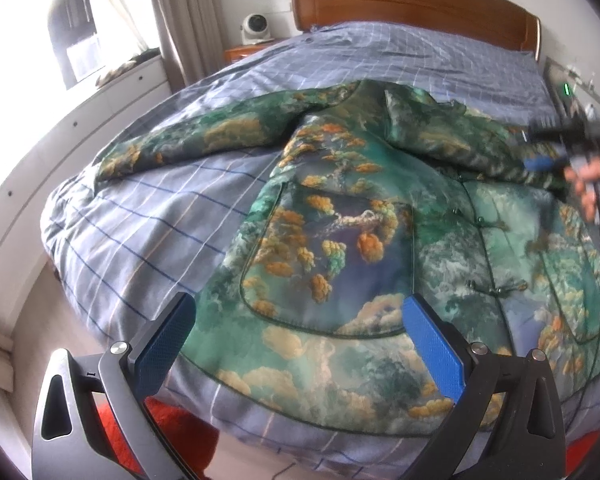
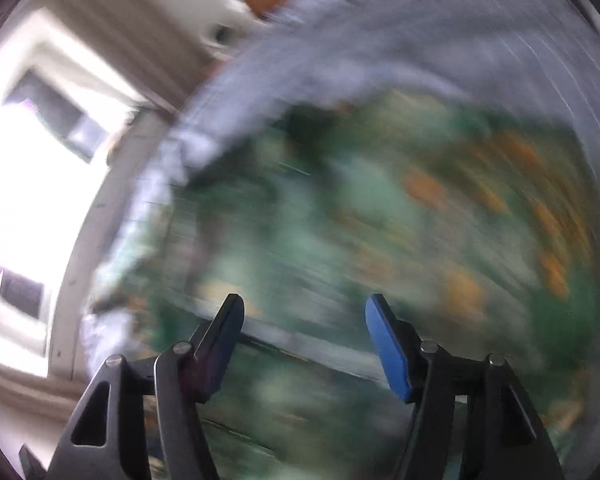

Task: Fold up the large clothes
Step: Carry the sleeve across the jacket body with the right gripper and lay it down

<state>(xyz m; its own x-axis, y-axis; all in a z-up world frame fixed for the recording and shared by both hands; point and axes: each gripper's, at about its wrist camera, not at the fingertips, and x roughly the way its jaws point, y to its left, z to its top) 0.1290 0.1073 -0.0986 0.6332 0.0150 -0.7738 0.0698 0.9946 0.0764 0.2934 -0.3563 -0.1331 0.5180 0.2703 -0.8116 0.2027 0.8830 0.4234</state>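
Note:
A large green jacket (image 1: 340,220) printed with orange and yellow trees lies spread face up on the bed. Its left sleeve (image 1: 188,140) stretches out to the left; its right sleeve (image 1: 460,140) is folded in across the chest. My left gripper (image 1: 300,312) is open and empty above the jacket's hem. My right gripper (image 1: 548,156) shows blurred at the far right, by the folded sleeve. In the right wrist view the right gripper (image 2: 304,312) is open and empty over the jacket (image 2: 340,220), and the whole picture is smeared by motion.
The bed has a blue checked cover (image 1: 140,240) and a wooden headboard (image 1: 412,0). A white cabinet (image 1: 60,128) runs along the left under a bright window. A small fan (image 1: 254,28) stands on a bedside table. Something red (image 1: 172,432) lies on the floor at the bed's foot.

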